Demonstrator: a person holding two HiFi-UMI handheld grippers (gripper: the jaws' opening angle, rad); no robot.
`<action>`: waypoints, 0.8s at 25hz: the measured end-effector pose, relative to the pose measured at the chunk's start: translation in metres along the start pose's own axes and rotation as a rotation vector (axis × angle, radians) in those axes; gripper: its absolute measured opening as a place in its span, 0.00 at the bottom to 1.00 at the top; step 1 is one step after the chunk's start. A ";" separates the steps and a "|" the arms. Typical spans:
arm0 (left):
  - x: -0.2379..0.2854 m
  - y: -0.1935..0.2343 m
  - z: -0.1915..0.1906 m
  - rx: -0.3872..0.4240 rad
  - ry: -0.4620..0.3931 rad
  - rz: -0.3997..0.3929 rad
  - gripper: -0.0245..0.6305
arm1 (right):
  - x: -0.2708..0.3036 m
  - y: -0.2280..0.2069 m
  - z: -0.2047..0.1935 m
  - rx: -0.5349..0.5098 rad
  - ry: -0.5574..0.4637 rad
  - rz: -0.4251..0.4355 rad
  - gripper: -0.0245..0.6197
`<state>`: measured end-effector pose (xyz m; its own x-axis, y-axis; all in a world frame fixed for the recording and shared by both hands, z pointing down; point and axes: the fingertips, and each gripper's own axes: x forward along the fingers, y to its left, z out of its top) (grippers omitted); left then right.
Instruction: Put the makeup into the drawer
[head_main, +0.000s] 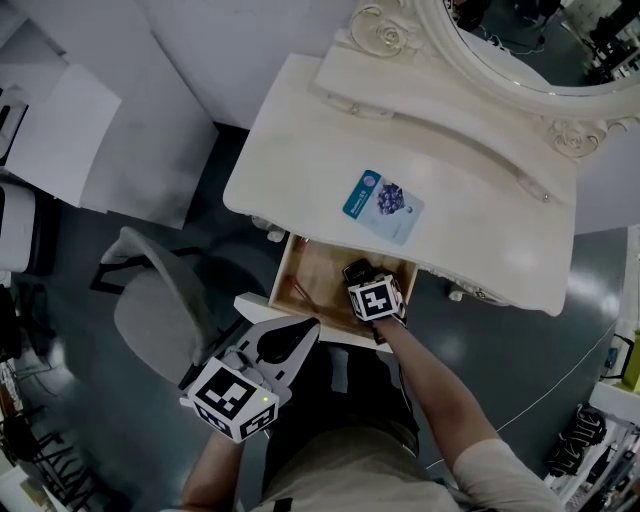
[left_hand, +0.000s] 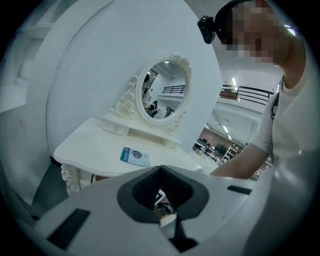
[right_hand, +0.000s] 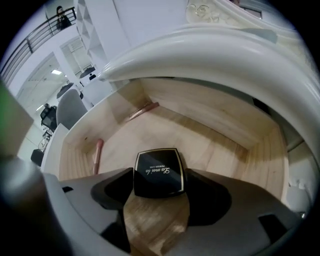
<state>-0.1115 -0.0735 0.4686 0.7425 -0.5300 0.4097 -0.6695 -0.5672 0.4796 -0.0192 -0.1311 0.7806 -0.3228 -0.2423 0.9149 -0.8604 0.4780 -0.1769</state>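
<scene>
Makeup, 1 black compact (right_hand: 159, 171) with a gold edge and pale script on its lid, sat clamped between the 2 jaws of the right gripper (head_main: 362, 277), each jaw pressed against 1 side of the case. The compact lay flat and low inside the open wooden drawer (head_main: 310, 275), towards its right half in the head view; whether it touched the drawer floor could not be told. In the right gripper view, 2 pink stick-shaped items were already in the drawer: 1 (right_hand: 97, 154) along the left wall and 1 (right_hand: 142, 111) near the back left corner, both well apart from the compact. The drawer stood pulled out from under a white dressing table (head_main: 330, 150), with an ornate oval mirror (head_main: 520, 40) at the back of the table. A blue printed packet (head_main: 383, 206) lay flat on the tabletop, just behind the drawer opening. The left gripper (head_main: 305, 328) was held low near the person's body, its tips near the drawer's white front, jaws closed together with nothing between them. A grey chair (head_main: 150, 310) stood to the left of the table.
</scene>
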 end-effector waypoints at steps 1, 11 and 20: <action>-0.001 0.000 0.000 0.001 -0.004 0.000 0.12 | -0.002 0.000 0.001 0.008 -0.008 0.005 0.53; -0.027 -0.005 0.011 0.035 -0.060 -0.004 0.12 | -0.077 0.018 0.031 0.025 -0.217 0.063 0.53; -0.049 -0.035 0.025 0.093 -0.100 -0.097 0.12 | -0.179 0.044 0.033 0.139 -0.411 0.084 0.53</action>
<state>-0.1249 -0.0435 0.4129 0.8006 -0.5279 0.2834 -0.5978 -0.6717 0.4376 -0.0119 -0.0945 0.5976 -0.4997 -0.5365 0.6800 -0.8603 0.3988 -0.3175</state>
